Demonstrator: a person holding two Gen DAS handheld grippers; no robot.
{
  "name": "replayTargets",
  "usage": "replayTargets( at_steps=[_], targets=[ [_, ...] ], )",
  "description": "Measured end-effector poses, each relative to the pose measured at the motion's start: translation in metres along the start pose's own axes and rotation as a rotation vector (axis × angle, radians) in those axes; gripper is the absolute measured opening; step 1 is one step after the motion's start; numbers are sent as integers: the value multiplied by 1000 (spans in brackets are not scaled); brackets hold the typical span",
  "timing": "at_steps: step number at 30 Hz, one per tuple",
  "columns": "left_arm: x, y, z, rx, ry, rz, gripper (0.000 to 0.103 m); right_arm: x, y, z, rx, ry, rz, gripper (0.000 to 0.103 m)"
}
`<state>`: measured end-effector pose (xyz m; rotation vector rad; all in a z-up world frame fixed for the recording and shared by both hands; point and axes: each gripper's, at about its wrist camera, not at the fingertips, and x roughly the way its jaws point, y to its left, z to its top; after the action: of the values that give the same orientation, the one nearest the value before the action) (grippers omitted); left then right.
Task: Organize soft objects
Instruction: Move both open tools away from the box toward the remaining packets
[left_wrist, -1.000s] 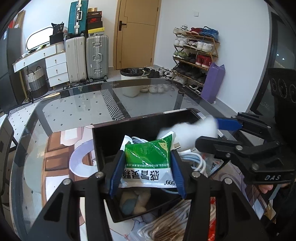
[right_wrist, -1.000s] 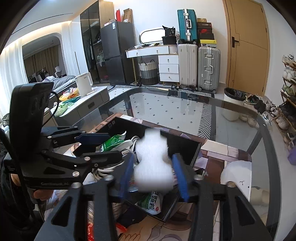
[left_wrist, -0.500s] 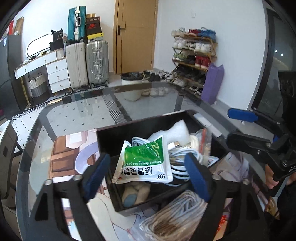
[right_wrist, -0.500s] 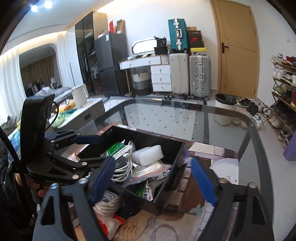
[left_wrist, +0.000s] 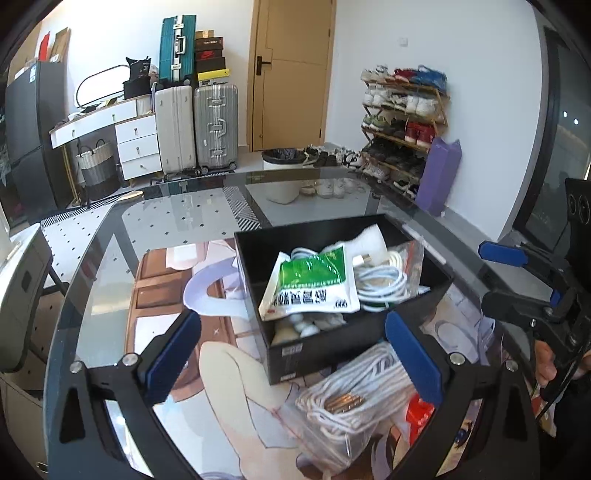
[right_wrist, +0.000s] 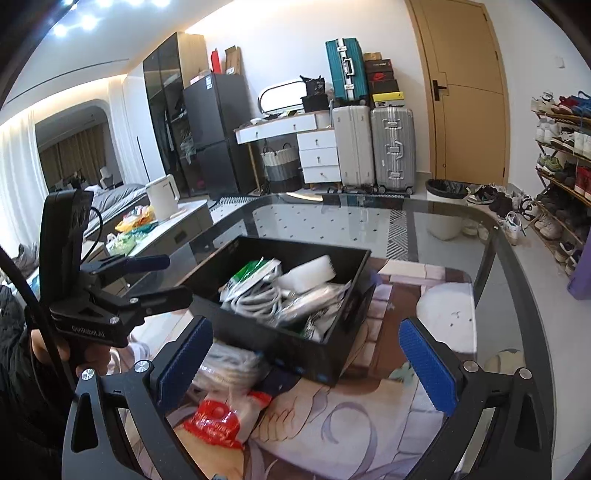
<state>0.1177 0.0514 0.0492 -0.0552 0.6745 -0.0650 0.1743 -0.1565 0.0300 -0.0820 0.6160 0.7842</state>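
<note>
A black box (left_wrist: 317, 352) stands on the glass table and holds a green and white packet (left_wrist: 314, 284), white cables (left_wrist: 384, 284), a white foam block (left_wrist: 369, 240) and a clear bag. It also shows in the right wrist view (right_wrist: 295, 360), with the foam block (right_wrist: 310, 273) on top. My left gripper (left_wrist: 291, 354) is open and empty, pulled back in front of the box. My right gripper (right_wrist: 306, 360) is open and empty, also before the box. A bag of coiled white rope (left_wrist: 354, 402) and a red packet (right_wrist: 221, 417) lie on the table close to the grippers.
A printed mat (right_wrist: 351, 417) covers the near part of the glass table (left_wrist: 177, 221). The right gripper shows at the right of the left wrist view (left_wrist: 517, 280); the left gripper shows at the left of the right wrist view (right_wrist: 144, 280).
Both grippers opened: the left let go of the green packet, the right let go of the foam block, both now lying in the box. Both grippers then drew back.
</note>
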Motion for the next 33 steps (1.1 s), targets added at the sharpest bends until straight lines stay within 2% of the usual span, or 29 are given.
replayTargets(
  at_steps=[12,16,26,33],
  targets=[
    [-16,-12,-23,20,1,21,101,6,18,-20,-27,92,12,102],
    [-17,-12,-28,12,5,29,101,14,27,-26,-70,143,26,102],
    [-17,-11,-30,33,10,39,101,38,42,-41,-112,255,76,102],
    [-16,-9,-30,31,16,40,101,49,54,-49,-108,280,109,102]
  ],
)
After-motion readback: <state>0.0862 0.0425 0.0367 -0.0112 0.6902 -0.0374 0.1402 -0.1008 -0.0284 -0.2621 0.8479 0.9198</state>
